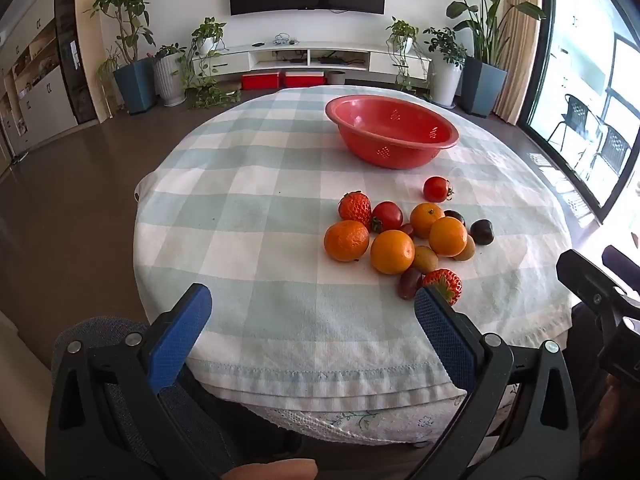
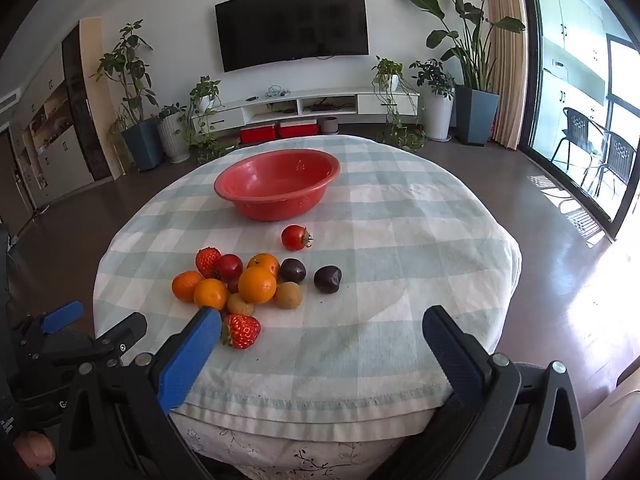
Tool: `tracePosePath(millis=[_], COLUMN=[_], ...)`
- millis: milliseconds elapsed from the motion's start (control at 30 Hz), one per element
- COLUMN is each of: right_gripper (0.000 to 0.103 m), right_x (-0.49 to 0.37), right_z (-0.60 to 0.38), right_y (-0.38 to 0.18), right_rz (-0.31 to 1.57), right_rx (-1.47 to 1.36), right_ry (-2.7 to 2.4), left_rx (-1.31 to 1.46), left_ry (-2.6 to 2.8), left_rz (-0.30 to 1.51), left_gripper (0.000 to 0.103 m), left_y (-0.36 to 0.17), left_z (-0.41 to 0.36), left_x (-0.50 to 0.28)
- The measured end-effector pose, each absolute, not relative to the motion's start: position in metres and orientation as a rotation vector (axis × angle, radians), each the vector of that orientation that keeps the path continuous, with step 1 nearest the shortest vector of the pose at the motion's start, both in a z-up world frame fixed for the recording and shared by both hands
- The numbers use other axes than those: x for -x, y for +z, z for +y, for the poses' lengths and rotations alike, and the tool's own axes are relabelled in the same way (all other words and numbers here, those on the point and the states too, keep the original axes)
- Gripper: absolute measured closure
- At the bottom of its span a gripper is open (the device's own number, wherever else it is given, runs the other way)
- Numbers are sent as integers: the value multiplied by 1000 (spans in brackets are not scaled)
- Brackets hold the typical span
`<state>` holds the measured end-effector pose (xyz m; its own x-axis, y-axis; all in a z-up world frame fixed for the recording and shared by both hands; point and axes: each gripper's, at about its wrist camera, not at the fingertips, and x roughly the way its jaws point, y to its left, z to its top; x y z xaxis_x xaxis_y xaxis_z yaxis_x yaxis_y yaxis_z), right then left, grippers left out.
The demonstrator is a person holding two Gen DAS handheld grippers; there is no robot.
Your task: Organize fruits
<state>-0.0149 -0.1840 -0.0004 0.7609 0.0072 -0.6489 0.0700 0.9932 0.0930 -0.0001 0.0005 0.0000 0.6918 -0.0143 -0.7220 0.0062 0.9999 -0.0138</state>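
Four round orange mandarins (image 1: 346,240) sit bunched on the pale green-and-white checked tablecloth (image 1: 248,216) as we look out from the left wrist camera, and we count two red strawberries (image 1: 355,206), two red cherry tomatoes (image 1: 437,189), two small tan-brown round fruits (image 1: 425,258) and two dark purple plum-like fruits (image 1: 481,231). One small reddish oblong fruit (image 1: 409,283) lies beside the nearer strawberry, and another little red one peeks out between the mandarins. One red plastic colander bowl (image 1: 392,130) stands beyond the pile, well apart from it, with nothing visible inside. Our left gripper (image 1: 312,304) is held low over the near edge of the table, blue-padded fingers (image 1: 180,340) spread wide, gripping nothing; its right finger tip overlaps the nearer strawberry in the frame.

Over to the right wrist camera: the same red bowl (image 2: 276,188) is at the far side, one tomato (image 2: 295,237) is on its own just in front of it, and the cluster lies to the left. We see the right gripper (image 2: 320,324) also parted wide and holding nothing, its left finger (image 2: 188,360) just beside a strawberry (image 2: 242,331). The left gripper shows at the left edge. We can read no writing or labels in either view.
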Motion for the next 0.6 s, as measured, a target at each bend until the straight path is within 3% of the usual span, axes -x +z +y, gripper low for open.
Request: tracePosePath(millis=[600], right_gripper=[0], right_x=[15], right_z=[-183], right_y=[-3], right_rz=[715], right_rx=[-112], right_ry=[-37], left_rx=[10], left_ry=[-11], left_rz=[804], left_gripper=[0], left_y=[0], left_z=[1], left_x=[0])
